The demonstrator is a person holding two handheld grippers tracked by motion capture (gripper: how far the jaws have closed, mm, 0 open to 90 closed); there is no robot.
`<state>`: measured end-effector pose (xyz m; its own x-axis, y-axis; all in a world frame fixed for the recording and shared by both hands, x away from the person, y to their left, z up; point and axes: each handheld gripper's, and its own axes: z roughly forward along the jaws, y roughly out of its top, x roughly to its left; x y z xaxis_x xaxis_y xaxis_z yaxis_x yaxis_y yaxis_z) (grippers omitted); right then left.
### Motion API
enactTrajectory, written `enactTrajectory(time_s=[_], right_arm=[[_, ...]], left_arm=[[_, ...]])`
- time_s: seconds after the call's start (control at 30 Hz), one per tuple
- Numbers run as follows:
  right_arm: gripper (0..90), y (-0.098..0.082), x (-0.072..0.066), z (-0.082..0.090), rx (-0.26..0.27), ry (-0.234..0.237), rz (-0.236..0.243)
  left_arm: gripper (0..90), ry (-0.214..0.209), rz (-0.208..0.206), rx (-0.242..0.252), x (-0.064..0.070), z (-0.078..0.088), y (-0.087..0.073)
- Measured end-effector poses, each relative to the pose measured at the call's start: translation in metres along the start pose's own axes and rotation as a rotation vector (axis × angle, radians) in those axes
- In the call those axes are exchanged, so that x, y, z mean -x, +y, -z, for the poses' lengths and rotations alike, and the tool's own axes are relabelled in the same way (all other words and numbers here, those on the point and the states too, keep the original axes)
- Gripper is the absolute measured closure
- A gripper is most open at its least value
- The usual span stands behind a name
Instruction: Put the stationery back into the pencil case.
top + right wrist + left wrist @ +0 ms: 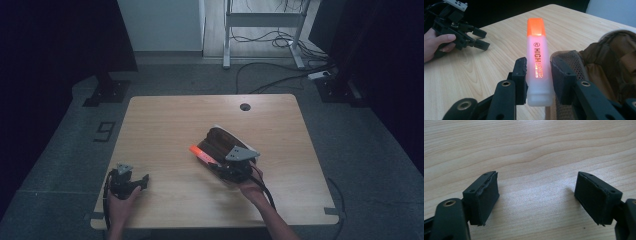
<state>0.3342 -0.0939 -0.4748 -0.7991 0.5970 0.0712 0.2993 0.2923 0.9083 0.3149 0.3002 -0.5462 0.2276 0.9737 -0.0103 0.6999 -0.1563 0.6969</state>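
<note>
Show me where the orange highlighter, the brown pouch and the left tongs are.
orange highlighter (537,62), right gripper view, on its printed barrel.
brown pouch (609,60), right gripper view, on its fabric side.
left tongs (536,198), left gripper view, midway between the open tips.

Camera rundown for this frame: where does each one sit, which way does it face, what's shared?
High view: above the person's side, looking forward and down on the table; both forearms and hands show.
Left gripper view: rides the left gripper, looking down at bare tabletop between open jaws.
Right gripper view: rides the right gripper, clamped on the orange highlighter beside the brown pouch.
Shared: high and right gripper views both show highlighter, pouch, left gripper.
</note>
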Motion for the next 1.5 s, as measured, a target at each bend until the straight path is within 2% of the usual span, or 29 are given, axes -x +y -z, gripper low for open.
enactTrajectory(time_s=[0.43,0.67,0.93,1.23,1.5], right_arm=[[65.0,0.001,0.011,0.007,0.011,-0.017,-0.010],[65.0,0.002,0.022,0.016,0.020,-0.039,-0.015],[64.9,0.001,0.033,0.020,0.002,-0.066,-0.001],[65.0,-0.006,0.053,0.024,-0.020,-0.110,-0.038],[65.0,-0.009,0.058,0.024,-0.048,-0.147,-0.038]], left_arm=[[19.3,0.000,0.000,0.000,0.000,0.000,0.000],[19.3,0.000,0.000,0.000,0.000,0.000,0.000],[19.3,0.000,0.000,0.000,0.000,0.000,0.000],[19.3,0.000,0.000,0.000,0.000,0.000,0.000],[19.3,0.000,0.000,0.000,0.000,0.000,0.000]])
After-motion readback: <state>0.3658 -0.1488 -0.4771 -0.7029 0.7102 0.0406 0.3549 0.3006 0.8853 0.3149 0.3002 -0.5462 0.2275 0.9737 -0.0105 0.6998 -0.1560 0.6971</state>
